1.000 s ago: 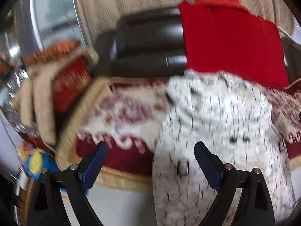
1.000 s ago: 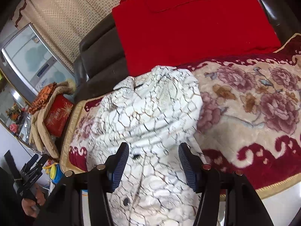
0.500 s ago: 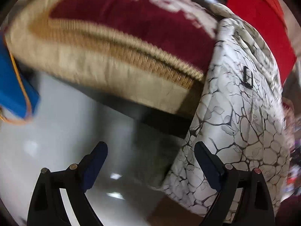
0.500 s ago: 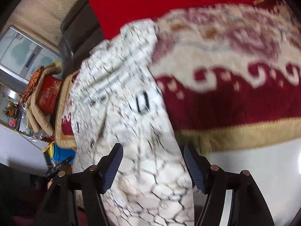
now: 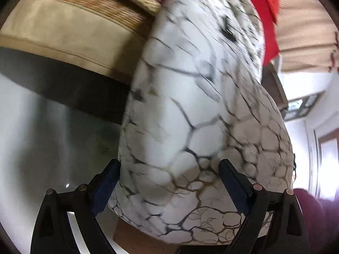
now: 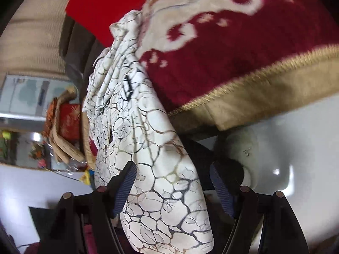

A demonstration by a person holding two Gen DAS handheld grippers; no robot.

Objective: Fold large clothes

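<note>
A large white garment (image 5: 190,127) with a dark crackle print hangs over the front edge of a sofa covered by a red and cream patterned blanket (image 6: 243,48). In the left wrist view the lower part of the garment fills the gap between the open fingers of my left gripper (image 5: 169,184). In the right wrist view the garment (image 6: 152,148) hangs down between the open fingers of my right gripper (image 6: 173,188), nearer the left finger. Neither gripper is closed on the cloth.
The blanket's tan fringed edge (image 5: 70,27) hangs above a pale glossy floor (image 5: 38,137). A red cloth (image 6: 101,6) lies over the dark sofa back. A red box with beige cloth (image 6: 65,124) stands at the far left.
Both grippers have dropped from above the sofa to its front edge and tilted. The hanging garment hem now sits between the fingers of each gripper.
</note>
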